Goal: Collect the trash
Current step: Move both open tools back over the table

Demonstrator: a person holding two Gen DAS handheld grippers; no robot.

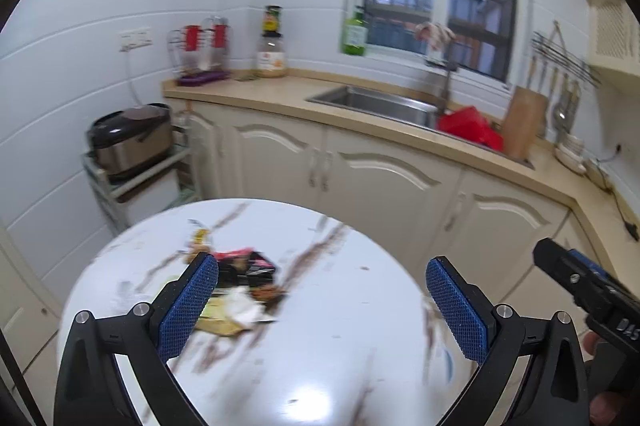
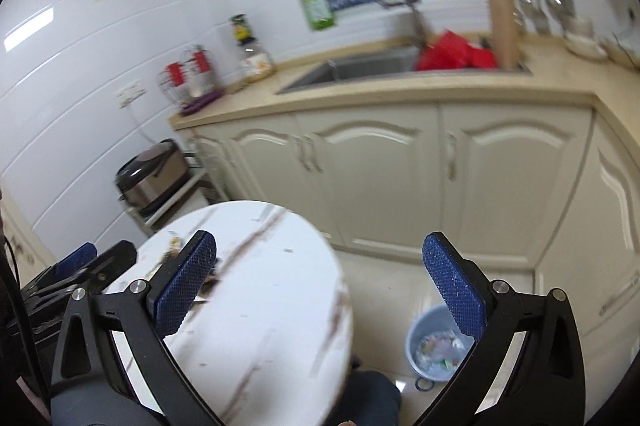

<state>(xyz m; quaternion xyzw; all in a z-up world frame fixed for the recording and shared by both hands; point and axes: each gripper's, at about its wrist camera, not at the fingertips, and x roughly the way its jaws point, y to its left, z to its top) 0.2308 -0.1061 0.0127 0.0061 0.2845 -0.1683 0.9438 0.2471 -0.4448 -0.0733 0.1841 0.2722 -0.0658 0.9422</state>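
Observation:
A small heap of trash (image 1: 240,290) lies on the round white marble table (image 1: 328,326): a black and red wrapper, crumpled white tissue, a yellowish wrapper. My left gripper (image 1: 322,280) hangs above the table with its blue pads wide apart and nothing between them; the heap shows just beside its left finger. My right gripper (image 2: 320,258) is open too and holds nothing, off the table's right edge (image 2: 280,306). On the floor below it stands a pale blue bin (image 2: 430,346) with several scraps inside. The right gripper (image 1: 592,290) shows at the left view's right edge.
Cream cabinets (image 1: 360,170) and a beige counter with a steel sink (image 1: 376,102) run behind the table. A red bag (image 1: 472,126) and a wooden board (image 1: 524,122) sit by the sink. A cooker (image 1: 132,138) rests on a rack to the left. A dark knee (image 2: 376,398) shows below the table.

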